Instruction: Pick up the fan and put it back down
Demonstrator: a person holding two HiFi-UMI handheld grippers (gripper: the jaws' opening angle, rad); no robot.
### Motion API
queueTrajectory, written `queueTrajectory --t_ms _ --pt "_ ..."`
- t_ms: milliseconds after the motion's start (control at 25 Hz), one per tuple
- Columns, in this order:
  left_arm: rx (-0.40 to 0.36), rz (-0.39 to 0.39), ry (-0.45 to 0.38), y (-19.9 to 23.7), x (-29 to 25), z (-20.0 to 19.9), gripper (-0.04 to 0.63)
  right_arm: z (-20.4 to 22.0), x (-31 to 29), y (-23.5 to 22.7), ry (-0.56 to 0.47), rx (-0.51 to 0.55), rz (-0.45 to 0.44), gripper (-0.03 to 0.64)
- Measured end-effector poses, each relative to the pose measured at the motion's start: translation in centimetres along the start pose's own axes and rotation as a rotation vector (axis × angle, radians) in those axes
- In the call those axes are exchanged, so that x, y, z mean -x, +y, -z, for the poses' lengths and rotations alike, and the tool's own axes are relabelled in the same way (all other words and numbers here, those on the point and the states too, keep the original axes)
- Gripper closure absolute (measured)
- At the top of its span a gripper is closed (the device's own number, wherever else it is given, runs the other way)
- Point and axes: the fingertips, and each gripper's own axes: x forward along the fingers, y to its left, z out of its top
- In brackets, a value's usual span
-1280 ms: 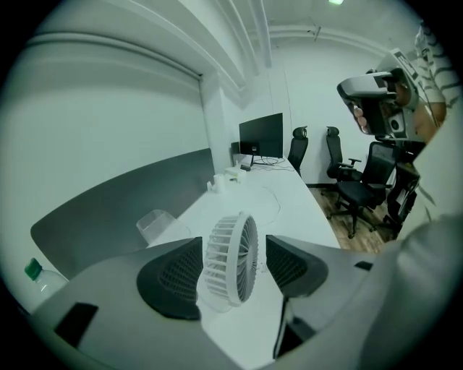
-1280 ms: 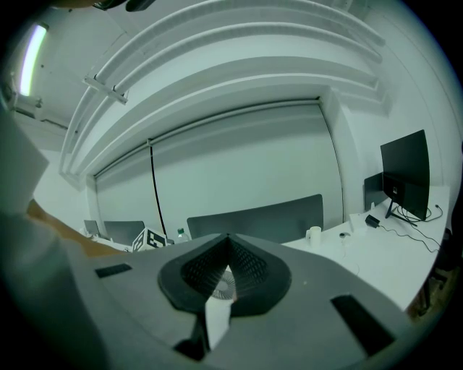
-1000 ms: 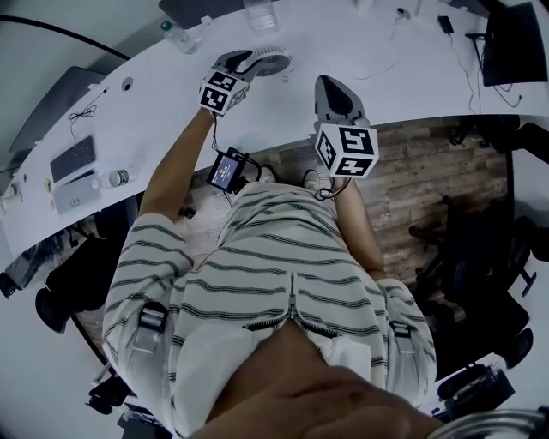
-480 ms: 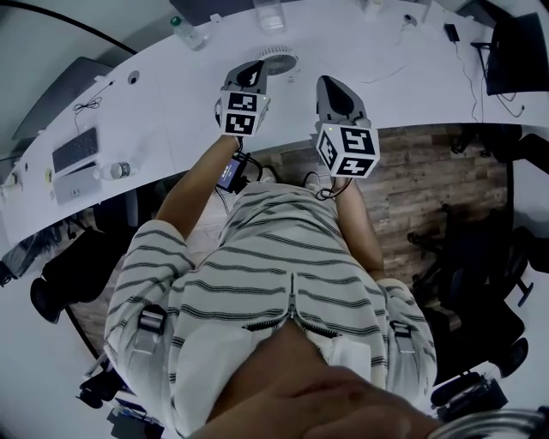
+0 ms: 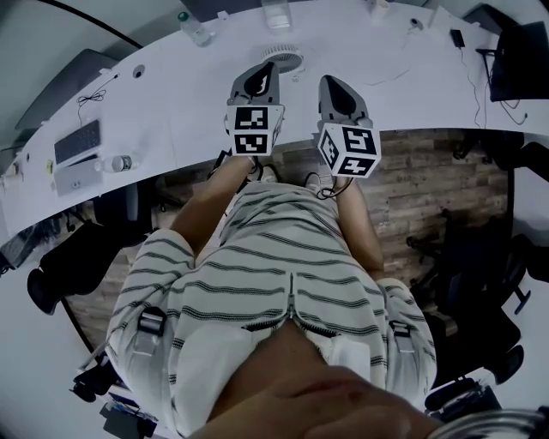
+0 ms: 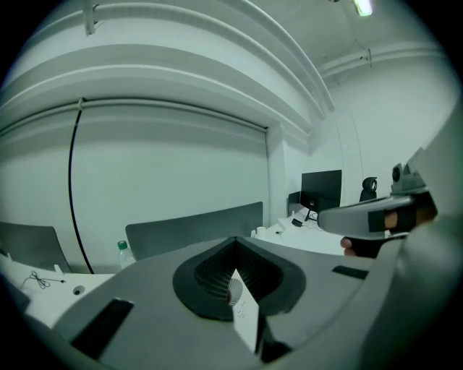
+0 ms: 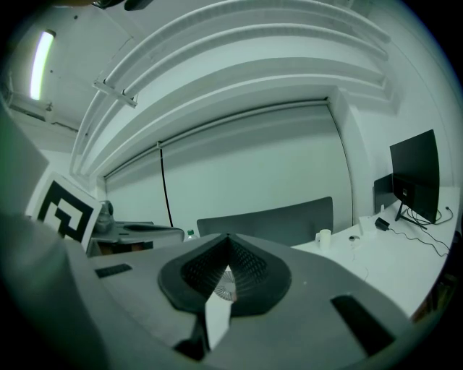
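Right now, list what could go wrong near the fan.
The fan sits on the table just beyond the left hand-held gripper, whose jaws are shut, so a forward nudge could shove it across the table. A thin cable lies to the fan's right, and the right hand-held gripper might snag it.

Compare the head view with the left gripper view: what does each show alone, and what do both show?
Only the head view: the person's striped shirt, the keyboard and the wooden floor. Only the left gripper view: the ceiling light and the stepped ceiling. Both: the white table, the green-capped bottle and the right gripper.
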Motion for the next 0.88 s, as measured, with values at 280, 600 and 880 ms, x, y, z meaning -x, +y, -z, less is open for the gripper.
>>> queueTrajectory --t_ms 280,600,880 --pt "0.044 -0.009 -0.030 -0.7 1.6 -1.1 0.588 -0.1 0.0 0.2 -0.004 0.007 -0.009 0.611" --pt "0.018 -0.040 -0.057 -1.4 3.0 -2.0 0.589 -0.2 -0.3 0.9 -0.004 0.019 -0.028 0.611" --pt "0.016 -0.033 -0.073 -2.2 4.0 -2.7 0.589 -0.2 -0.1 1.1 -0.003 0.021 -0.031 0.611"
